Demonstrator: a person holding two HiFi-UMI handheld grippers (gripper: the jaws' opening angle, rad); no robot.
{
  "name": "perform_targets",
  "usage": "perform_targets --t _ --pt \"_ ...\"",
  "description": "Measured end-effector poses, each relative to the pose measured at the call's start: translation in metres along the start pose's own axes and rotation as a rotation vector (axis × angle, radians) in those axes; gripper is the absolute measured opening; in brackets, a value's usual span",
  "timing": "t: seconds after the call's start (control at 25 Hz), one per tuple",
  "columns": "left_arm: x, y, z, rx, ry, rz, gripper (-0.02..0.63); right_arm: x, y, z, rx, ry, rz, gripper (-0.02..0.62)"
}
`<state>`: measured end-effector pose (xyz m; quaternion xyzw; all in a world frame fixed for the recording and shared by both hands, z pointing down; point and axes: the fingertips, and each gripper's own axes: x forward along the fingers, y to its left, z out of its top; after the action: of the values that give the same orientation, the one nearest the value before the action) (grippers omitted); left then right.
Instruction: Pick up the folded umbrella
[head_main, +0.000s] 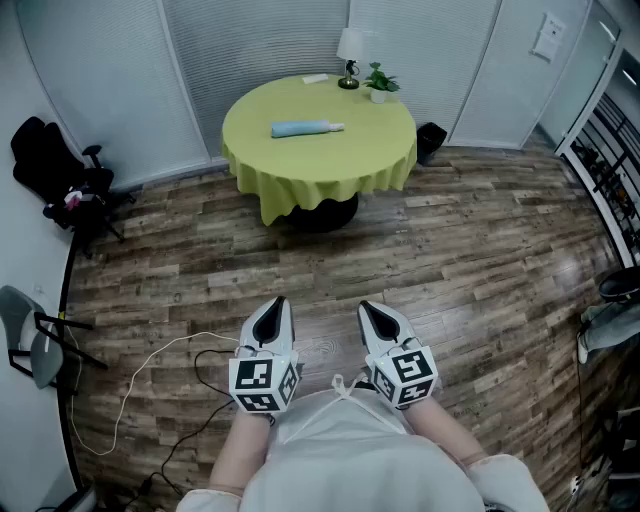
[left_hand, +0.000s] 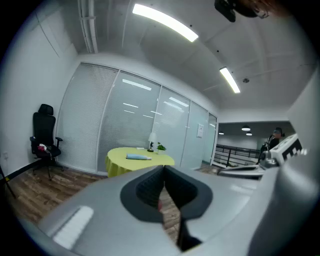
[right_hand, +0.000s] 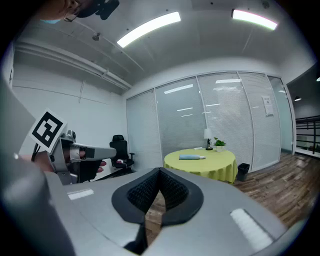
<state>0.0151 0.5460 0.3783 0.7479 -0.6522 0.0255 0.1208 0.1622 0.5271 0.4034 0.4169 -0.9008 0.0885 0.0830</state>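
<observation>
Left gripper (head_main: 270, 318), right gripper (head_main: 378, 320), level, jaws together

No words or numbers can be read in this room. A white notice (head_main: 547, 36) on a wall panel (head_main: 515, 85) is too small to make out. Cubes on the left gripper (head_main: 275, 304) and right gripper (head_main: 366, 308) bear only black-and-white square patterns.

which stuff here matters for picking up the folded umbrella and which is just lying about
For the job:
- folded umbrella
- round table it lies on
- left gripper and right gripper, both shut, empty

Just lying about:
- table lamp
- potted plant
- black bin
- office chair
- white cable on the floor
</observation>
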Motion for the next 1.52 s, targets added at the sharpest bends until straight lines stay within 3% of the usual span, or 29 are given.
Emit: perform_targets --t 0.6,1.0,1.28,1.52 --pt "0.007 0.023 -0.006 -0.009 0.015 -0.007 0.006 0.028 0.021 -0.005 0.020 0.001 0.040 -0.002" --pt "0.025 0.048 -0.022 -0.064 0.052 0.025 0.006 0.058 0.015 -0.026 0.046 0.076 0.068 -0.002" --pt "0.091 0.060 -0.016 -0.115 0.042 0.042 0.006 0.116 -0.023 -0.030 0.085 0.099 0.116 -0.002" --pt "0.193 0.062 0.009 -0.109 0.051 0.075 0.006 0.187 -0.097 0.013 0.081 0.051 0.159 -0.002"
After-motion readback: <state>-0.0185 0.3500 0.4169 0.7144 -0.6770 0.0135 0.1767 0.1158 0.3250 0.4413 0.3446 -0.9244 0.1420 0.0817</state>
